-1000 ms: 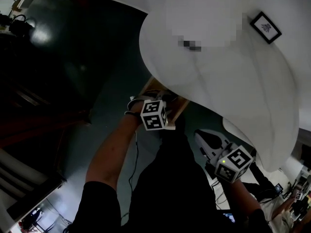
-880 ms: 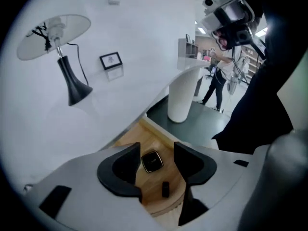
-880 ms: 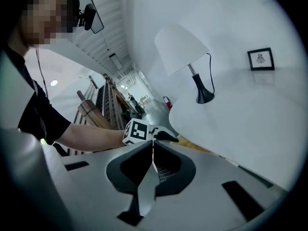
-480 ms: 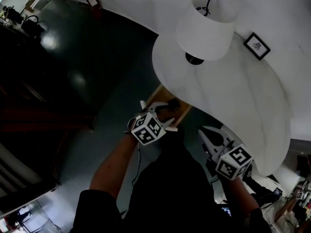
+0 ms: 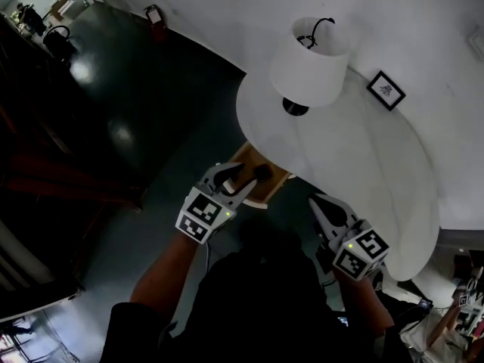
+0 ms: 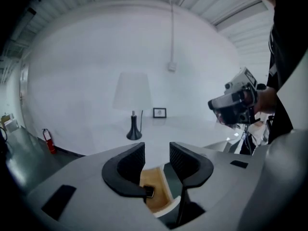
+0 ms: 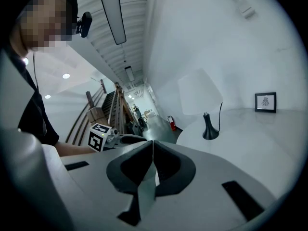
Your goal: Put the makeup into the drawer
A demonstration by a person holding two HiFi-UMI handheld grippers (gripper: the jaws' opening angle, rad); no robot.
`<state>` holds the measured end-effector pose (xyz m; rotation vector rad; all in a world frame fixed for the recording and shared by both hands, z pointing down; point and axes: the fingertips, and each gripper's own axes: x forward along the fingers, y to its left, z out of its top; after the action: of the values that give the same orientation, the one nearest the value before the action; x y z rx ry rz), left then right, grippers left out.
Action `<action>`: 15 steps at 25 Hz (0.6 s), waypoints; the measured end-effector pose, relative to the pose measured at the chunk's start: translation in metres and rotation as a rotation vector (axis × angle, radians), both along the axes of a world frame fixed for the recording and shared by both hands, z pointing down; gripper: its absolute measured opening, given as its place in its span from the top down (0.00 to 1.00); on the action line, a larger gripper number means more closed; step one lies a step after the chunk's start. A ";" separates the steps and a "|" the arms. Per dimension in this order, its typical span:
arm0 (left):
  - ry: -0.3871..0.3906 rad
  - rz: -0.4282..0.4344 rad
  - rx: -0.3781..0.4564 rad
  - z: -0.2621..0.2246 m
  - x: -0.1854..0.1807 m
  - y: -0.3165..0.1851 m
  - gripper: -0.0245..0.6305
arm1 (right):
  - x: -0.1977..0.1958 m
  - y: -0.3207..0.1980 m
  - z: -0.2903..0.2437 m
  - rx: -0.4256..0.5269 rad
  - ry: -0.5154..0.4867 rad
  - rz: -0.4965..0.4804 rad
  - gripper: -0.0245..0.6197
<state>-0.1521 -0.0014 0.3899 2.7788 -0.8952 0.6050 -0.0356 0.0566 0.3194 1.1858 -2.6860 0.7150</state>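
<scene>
A wooden drawer [image 5: 266, 191] stands pulled out from under the round white table [image 5: 363, 172]. In the left gripper view a small dark makeup case [image 6: 149, 192] lies on the drawer's wooden floor [image 6: 156, 198], below the jaws. My left gripper [image 5: 240, 175] [image 6: 157, 149] hangs above the drawer; its jaws are closing with a clear gap and nothing between them. My right gripper [image 5: 316, 201] [image 7: 153, 144] is shut and empty, to the right of the drawer at the table's edge. It also shows in the left gripper view as the right gripper [image 6: 236, 100].
A white-shaded lamp [image 5: 310, 63] on a black base and a small framed picture [image 5: 386, 89] stand on the table. A red fire extinguisher [image 5: 155, 13] sits by the wall. Dark floor lies to the left. The left gripper's marker cube [image 7: 98, 137] shows in the right gripper view.
Both grippers have come up away from the drawer. The left one rolled, so its cube now faces lower left. The head view shifted, bringing the lamp into sight.
</scene>
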 end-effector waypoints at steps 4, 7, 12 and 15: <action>0.061 -0.053 0.047 -0.043 0.012 0.007 0.73 | 0.024 0.007 -0.015 0.032 -0.022 0.020 0.94; 0.108 -0.080 0.071 -0.072 0.031 0.016 0.74 | 0.049 0.014 -0.025 0.052 -0.032 0.038 0.94; 0.178 -0.063 0.110 -0.122 0.075 0.039 0.79 | 0.090 0.026 -0.047 0.099 -0.026 0.061 0.94; 0.206 -0.050 0.149 -0.147 0.098 0.052 0.80 | 0.110 0.032 -0.061 0.131 -0.013 0.073 0.94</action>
<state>-0.0538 0.0501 0.2429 2.8713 -0.9974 0.2462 0.0746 0.0887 0.2589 1.3192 -2.7507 0.5655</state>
